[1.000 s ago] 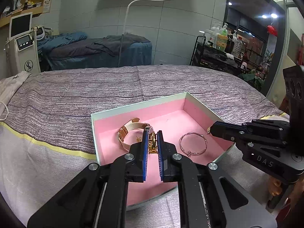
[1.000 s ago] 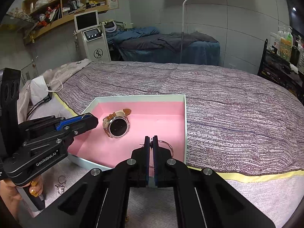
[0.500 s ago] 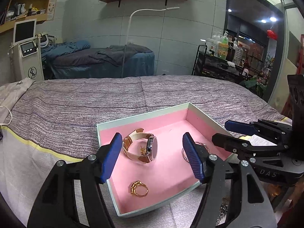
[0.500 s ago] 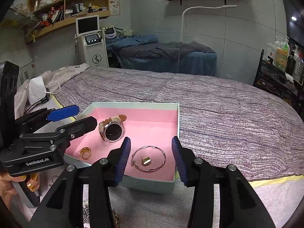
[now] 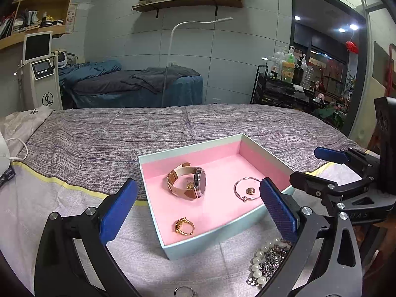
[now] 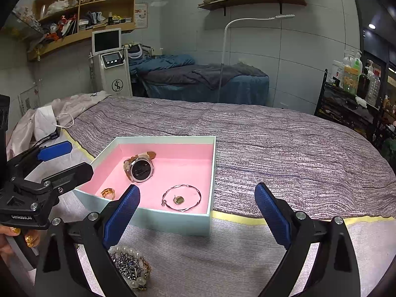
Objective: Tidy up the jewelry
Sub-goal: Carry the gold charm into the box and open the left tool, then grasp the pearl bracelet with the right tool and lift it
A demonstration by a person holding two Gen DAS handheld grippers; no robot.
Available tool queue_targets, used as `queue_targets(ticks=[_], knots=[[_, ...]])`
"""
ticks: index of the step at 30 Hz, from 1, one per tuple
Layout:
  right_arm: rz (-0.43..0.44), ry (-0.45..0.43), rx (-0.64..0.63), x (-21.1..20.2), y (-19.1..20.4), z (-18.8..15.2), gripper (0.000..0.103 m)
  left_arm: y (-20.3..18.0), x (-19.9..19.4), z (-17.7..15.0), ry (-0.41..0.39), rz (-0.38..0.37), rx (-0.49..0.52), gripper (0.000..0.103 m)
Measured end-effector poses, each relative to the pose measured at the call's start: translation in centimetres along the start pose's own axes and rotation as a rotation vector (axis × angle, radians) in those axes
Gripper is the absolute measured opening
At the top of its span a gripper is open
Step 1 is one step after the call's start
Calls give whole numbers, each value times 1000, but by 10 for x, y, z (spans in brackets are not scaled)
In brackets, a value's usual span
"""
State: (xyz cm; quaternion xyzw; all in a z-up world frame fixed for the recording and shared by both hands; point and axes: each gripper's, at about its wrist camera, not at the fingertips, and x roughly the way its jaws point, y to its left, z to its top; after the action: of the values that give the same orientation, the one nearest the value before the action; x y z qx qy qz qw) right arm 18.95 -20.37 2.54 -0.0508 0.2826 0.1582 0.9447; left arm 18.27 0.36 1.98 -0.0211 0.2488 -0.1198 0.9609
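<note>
A pale blue box (image 5: 224, 230) with a pink lining is sitting on the striped bedspread (image 6: 284, 148), holding a tan-strapped watch (image 5: 190, 182), a thin silver bangle (image 5: 246, 189) lying around a small gold earring (image 5: 250, 191), and a gold ring (image 5: 184, 226) near its front wall. The left gripper (image 5: 198, 208) and the right gripper (image 6: 198, 212) are both spreading their blue-padded jaws wide, nothing pinched between them, each hovering just short of the box. A heap of pearls and silver chain (image 6: 130, 267) is lying on the cloth in front of the box, beside the right gripper's left finger.
</note>
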Motion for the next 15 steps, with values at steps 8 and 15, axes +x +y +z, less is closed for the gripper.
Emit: queue_targets(ticks=[8,15], knots=[[33,40,4,-16,1,-20,93,9,-24,-30,47,-17,-55,97],[67,64,-33,-31,12,-40,93,3,-36,-58,104,-15,-60,97]])
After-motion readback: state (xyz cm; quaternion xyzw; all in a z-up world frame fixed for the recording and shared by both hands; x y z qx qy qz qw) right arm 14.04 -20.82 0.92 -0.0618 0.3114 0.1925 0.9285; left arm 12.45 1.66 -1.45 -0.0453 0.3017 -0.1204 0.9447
